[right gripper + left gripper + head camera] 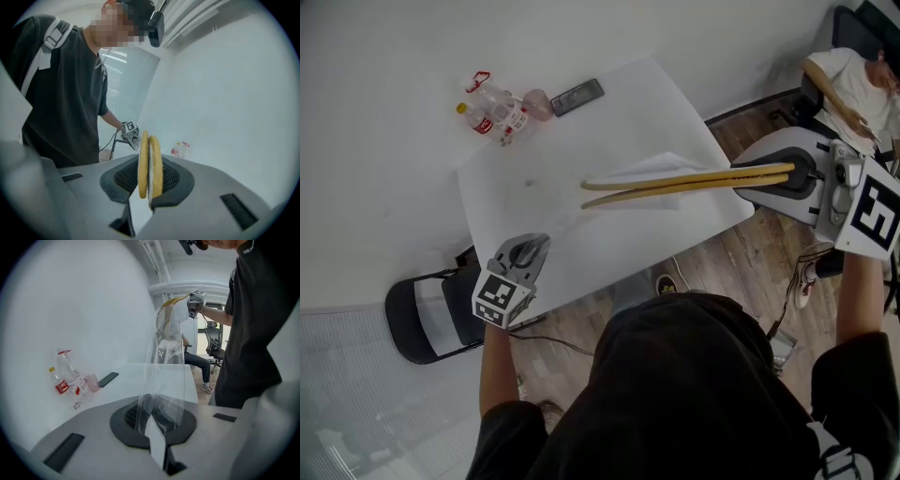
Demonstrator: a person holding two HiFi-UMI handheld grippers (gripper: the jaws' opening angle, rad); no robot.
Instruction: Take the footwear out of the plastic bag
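The white tabletop (609, 122) is bare mid-frame, with bottles (492, 112) and a phone (577, 97) at its upper-left edge and wooden floor (741, 272) at lower right. Over it, the right tongs (797, 176) pinch the yellow footwear (684, 183). The left tongs (528, 251) are pressed together on the clear plastic bag (166, 362).

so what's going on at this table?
A person works two handheld grippers over the white table. The right gripper has its jaws clamped on a pair of flat yellow slippers, pressed together flat. The left gripper has its jaws shut on one end of the clear plastic bag, which stretches from there up to the slippers. Their far ends appear to sit inside the bag, so the footwear is not fully out yet.
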